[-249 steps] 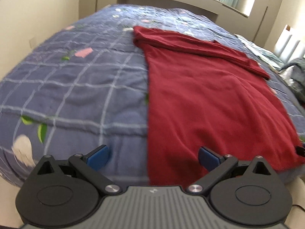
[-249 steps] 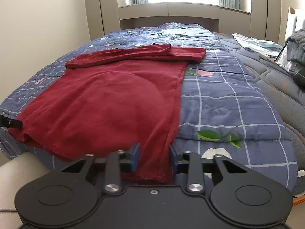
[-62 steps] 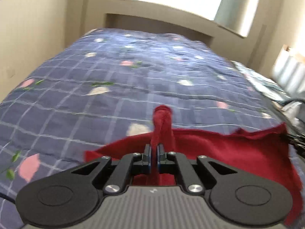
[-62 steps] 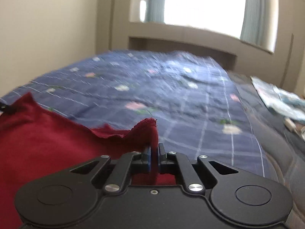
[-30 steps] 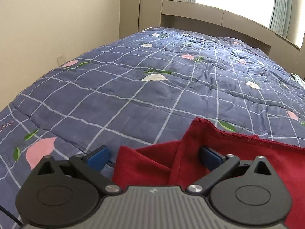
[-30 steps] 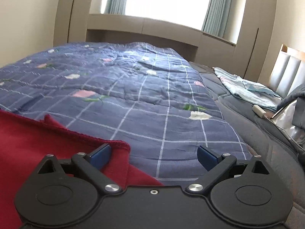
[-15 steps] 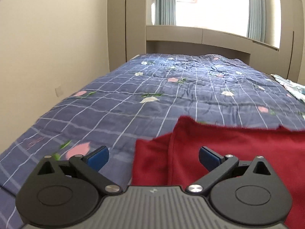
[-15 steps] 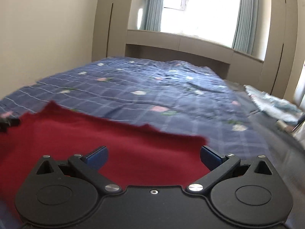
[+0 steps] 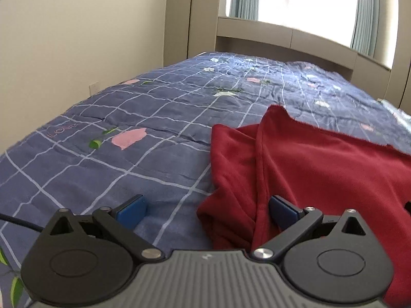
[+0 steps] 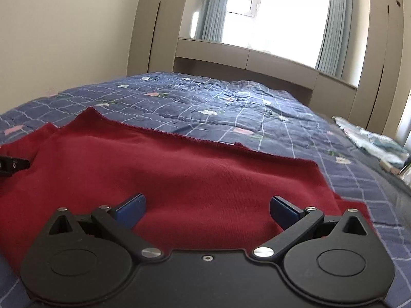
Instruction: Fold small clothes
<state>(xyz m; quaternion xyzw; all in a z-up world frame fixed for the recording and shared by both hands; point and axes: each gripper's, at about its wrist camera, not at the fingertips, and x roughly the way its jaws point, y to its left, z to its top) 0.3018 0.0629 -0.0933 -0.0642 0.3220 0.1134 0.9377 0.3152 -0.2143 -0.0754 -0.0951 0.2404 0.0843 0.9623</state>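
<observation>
With both sets of jaws spread and holding nothing, the left gripper (image 9: 206, 206) and right gripper (image 10: 206, 206) hover at the near edge of the red garment (image 10: 179, 174) — lying doubled over on the bed (image 9: 128, 154), apparently so its fold can settle.

Dark red garment (image 10: 195, 177), seemingly folded, on bed

A plain dark red knit garment (image 9: 321, 169) lies on a blue-violet quilted bedspread (image 9: 143, 118) crossed by a pale white grid, strewn with pink petal shapes, white flowers and green leaves, and bearing small pink lettering at its near left. The left gripper (image 9: 206, 209) and the right gripper (image 10: 206, 209) each have black arms tipped with bright blue pads (image 10: 131, 209). Far off stand cream walls (image 9: 77, 38), beige cabinetry (image 10: 246, 61) and grey-blue curtains (image 10: 334, 25) beside a bright white window (image 10: 277, 12).
</observation>
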